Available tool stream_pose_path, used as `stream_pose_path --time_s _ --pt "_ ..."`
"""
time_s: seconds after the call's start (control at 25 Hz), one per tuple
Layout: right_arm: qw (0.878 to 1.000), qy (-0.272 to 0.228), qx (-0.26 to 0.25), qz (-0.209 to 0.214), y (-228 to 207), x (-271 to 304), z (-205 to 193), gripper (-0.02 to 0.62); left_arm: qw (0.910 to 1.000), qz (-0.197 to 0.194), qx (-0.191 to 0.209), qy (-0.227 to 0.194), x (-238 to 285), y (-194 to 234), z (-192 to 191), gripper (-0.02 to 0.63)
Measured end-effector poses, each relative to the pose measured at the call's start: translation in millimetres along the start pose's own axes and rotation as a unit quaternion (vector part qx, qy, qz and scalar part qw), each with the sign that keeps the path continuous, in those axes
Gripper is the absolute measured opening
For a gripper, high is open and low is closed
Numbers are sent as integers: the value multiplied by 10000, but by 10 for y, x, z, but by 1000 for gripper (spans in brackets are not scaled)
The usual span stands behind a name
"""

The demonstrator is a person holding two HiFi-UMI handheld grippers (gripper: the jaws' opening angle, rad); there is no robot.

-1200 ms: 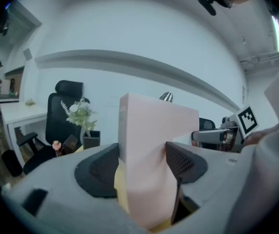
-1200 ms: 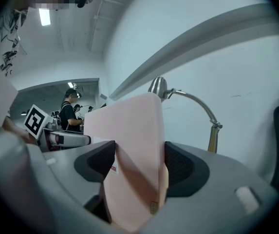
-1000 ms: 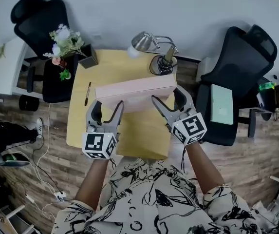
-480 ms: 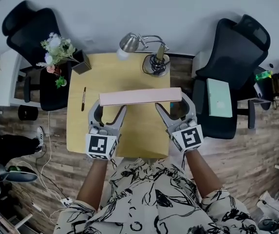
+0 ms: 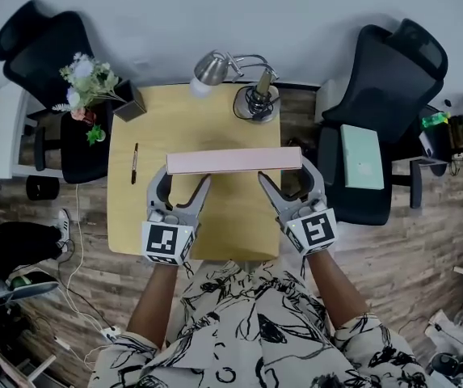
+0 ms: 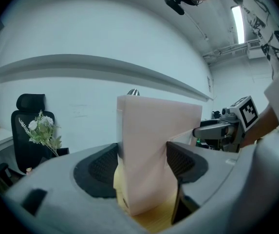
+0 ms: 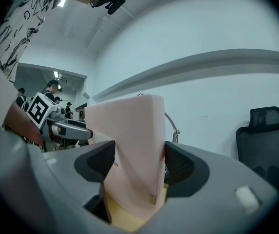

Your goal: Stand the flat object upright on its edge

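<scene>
A flat pink box [image 5: 233, 161] stands on its long edge across the middle of the yellow table [image 5: 134, 217], so the head view shows only its narrow top side. My left gripper [image 5: 181, 177] is shut on its left end and my right gripper [image 5: 286, 173] on its right end. In the left gripper view the pink box [image 6: 149, 155] rises upright between the pads of the left gripper [image 6: 141, 162]. The right gripper view shows the pink box [image 7: 134, 145] clamped the same way in the right gripper [image 7: 138, 165]. Whether its lower edge touches the table is hidden.
A silver desk lamp [image 5: 211, 67] and a round holder with cables [image 5: 256, 102] stand at the table's far edge. A pen [image 5: 134, 162] lies left of the box, with a flower pot [image 5: 94, 83] at the far left corner. Black chairs [image 5: 385, 95] flank the table.
A second ago the box was tipped, showing its broad face to the head camera. It has since turned fully onto its edge; both grippers keep their hold and have hardly moved over the last half second.
</scene>
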State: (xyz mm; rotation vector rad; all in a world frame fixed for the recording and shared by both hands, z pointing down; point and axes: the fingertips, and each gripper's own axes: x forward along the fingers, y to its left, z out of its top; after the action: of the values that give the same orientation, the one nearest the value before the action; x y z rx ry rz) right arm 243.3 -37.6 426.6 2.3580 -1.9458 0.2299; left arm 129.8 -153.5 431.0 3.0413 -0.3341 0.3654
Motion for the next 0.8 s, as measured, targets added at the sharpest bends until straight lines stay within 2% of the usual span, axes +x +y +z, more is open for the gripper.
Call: stream_pose_path --time_s 0.48,0.64,0.8 --pt "10000 -9 -50 8 -44 -9 -140 319 9999 -44 138 -93 61 -40 -66 307" --pt "9999 -1 -93 83 -49 9 -139 321 9997 -125 193 -59 69 -32 -99 322" --pt "9996 23 -154 225 -67 11 -140 324 9992 -219 275 -197 104 -46 -17 330"
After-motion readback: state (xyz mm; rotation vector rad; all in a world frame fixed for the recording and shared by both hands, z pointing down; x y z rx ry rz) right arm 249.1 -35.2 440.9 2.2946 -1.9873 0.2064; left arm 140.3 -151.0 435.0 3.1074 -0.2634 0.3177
